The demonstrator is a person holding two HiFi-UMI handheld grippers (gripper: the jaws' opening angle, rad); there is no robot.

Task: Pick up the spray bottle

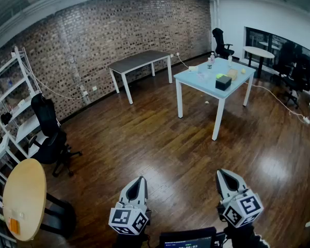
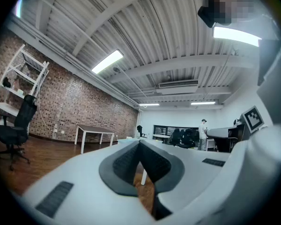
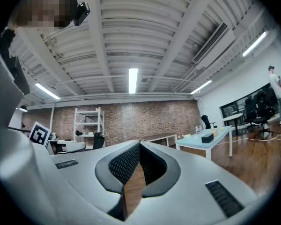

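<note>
Bottles [image 3: 197, 129], two discernible, one table [image 3: 202, 142]

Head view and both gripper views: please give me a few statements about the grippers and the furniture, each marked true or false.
1. The left gripper and the right gripper have their fingers together and hold nothing. True.
2. The black box lies on the round wooden table. False: it lies on the light blue table.
3. A black office chair stands beside the white shelf. True.
4. The round wooden table is at the head view's right edge. False: it is at the lower left.
</note>
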